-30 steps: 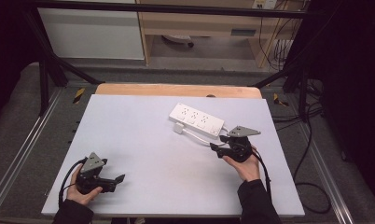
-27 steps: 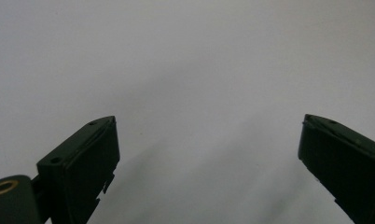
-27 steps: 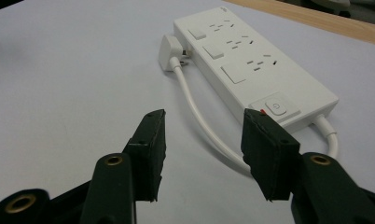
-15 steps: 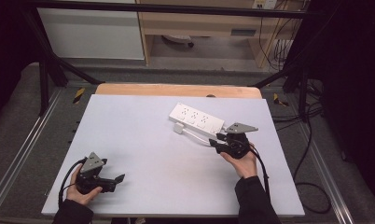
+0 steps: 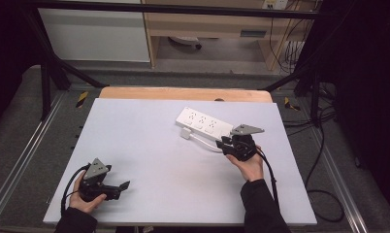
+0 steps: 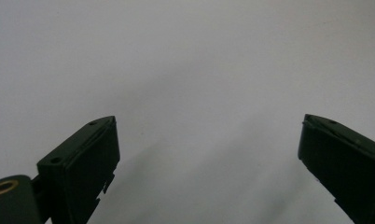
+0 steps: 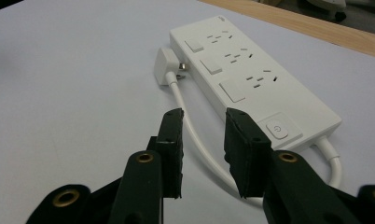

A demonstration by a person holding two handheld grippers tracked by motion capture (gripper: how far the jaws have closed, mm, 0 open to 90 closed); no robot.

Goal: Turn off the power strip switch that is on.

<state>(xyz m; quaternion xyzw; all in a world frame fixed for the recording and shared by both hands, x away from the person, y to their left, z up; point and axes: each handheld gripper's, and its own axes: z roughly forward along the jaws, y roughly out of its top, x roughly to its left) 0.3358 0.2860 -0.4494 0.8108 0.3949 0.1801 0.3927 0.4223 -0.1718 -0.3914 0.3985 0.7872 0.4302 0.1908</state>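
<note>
Jaws of my right gripper (image 7: pixel 203 122) just closing around white cable (image 7: pixel 191 135), pads not yet pressing; power strip (image 5: pixel 203 122) unmoved; left gripper (image 6: pixel 206 140) spread wide, unchanged.

White surface (image 5: pixel 149 145) seen from above. A white power strip (image 5: pixel 203 121) lies right of centre, its plug (image 5: pixel 186 133) just beside its near edge and its cable (image 5: pixel 206 142) curving toward the right tongs (image 5: pixel 224 144), whose jaws have just been closing at the cable. The left tongs (image 5: pixel 123 185) rest near the front left corner, well apart from the strip.
</note>
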